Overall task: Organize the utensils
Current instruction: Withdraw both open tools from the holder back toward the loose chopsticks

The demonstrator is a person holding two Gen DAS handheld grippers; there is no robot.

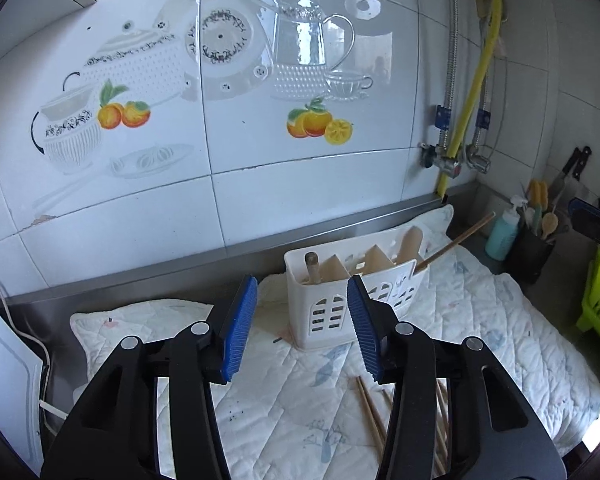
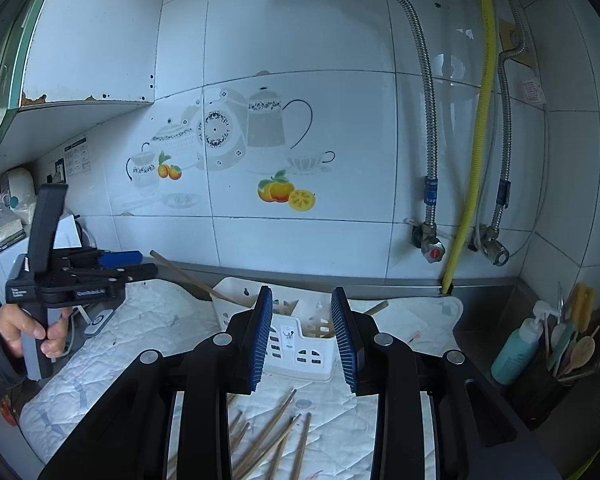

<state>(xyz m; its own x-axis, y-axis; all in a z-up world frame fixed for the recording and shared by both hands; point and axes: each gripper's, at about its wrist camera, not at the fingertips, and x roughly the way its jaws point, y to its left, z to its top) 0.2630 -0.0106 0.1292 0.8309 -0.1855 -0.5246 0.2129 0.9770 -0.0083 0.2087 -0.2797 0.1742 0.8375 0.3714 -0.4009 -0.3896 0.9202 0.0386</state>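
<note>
**Both grippers hang with parted jaws near the white utensil caddy**

A white plastic utensil caddy with arched slotted windows (image 1: 332, 304) stands upright on a white quilted cloth with pale printed figures (image 1: 284, 412) that covers the steel counter. Its compartments hold a wooden handle with a round dark end (image 1: 311, 266) at the left and a pale wooden spatula-like piece (image 1: 410, 242) at the right. A long brown wooden chopstick (image 1: 454, 242) leans out of the caddy's right end, tilted toward the wall corner.

The left gripper with blue ribbed pads (image 1: 302, 320) hovers just in front of the caddy, jaws partly apart and gripping nothing; the caddy shows through the gap. A person's hand (image 2: 28, 330) holds its grey handle.

The right gripper, also blue-padded (image 2: 302, 336), sits in front of the caddy as well, its jaws moderately apart with nothing between the pads. Nearer than the caddy, loose brown wooden chopsticks (image 2: 276, 432) lie scattered on the cloth.

Well to the right of the caddy, a teal pump bottle (image 2: 514, 354) stands beside a dark holder of spoons (image 2: 540, 392).
</note>
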